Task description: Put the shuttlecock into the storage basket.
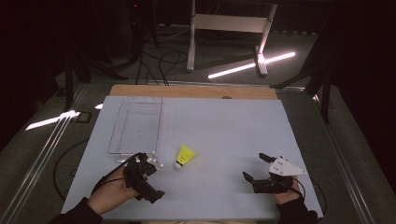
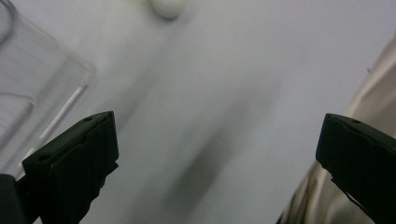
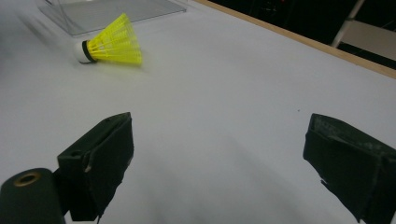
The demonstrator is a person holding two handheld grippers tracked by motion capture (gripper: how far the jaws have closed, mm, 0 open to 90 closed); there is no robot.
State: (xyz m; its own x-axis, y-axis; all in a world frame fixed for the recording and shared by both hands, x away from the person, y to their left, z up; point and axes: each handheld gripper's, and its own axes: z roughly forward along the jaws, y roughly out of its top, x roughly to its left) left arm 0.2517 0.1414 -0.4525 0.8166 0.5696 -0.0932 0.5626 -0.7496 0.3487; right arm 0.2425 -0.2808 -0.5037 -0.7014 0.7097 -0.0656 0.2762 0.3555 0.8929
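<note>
Table: the wide pale grey table (image 1: 224,135) with a wooden far edge carries everything; most of its top is bare, which leaves both hands room to work.
Tray: a clear rectangular plastic tray (image 1: 136,123) lies flat on the left half, long side running near to far, empty, probably the place meant to receive the shuttlecock.
Right tongs: the black right tongs (image 1: 257,167) rest low at the near right, jaws spread wide and holding nothing; they face left across the table toward the shuttlecock, well apart from it.
Left tongs: the black left tongs (image 1: 148,161) sit at the near left, just beside the tray's near corner, jaws wide and empty, close to the shuttlecock's cork end.
Shuttlecock: the yellow plastic shuttlecock with a white cork (image 1: 185,157) lies on its side near the table's middle, just right of the tray's near corner, between the two tongs, free to be picked up.
</note>
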